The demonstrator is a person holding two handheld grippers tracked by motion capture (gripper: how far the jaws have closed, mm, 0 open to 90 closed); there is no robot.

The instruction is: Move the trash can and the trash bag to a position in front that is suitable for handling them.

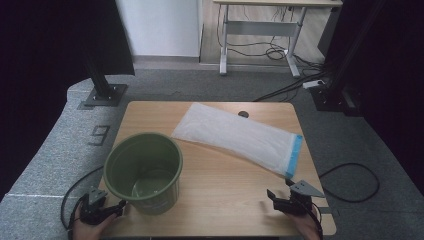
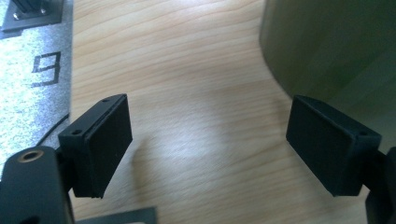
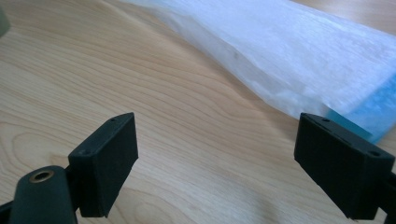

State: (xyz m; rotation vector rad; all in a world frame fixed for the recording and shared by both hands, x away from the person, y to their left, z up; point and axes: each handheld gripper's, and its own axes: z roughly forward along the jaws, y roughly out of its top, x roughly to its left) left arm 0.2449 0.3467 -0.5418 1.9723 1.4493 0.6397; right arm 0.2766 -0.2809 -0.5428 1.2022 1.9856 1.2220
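We are at the start: both the left gripper [image 1: 121,205] and right gripper [image 1: 270,195] gape wide, empty. Green bin [image 1: 143,171] near left; bag [image 1: 239,136] lies far right on the surface [image 1: 220,185], needing grasping next.

Left gripper [image 1: 121,205]: low at the near left of the high view, held in the person's left hand [image 1: 89,225]; jaws point toward the right of that view.
Left jaws: wide apart in the left gripper view, nothing between the pads [image 2: 108,144].
Right gripper [image 1: 273,196]: near right, held in the right hand [image 1: 307,226], grey three-cornered plate on top; jaws point up-left.
Right jaws: wide apart, gap empty.
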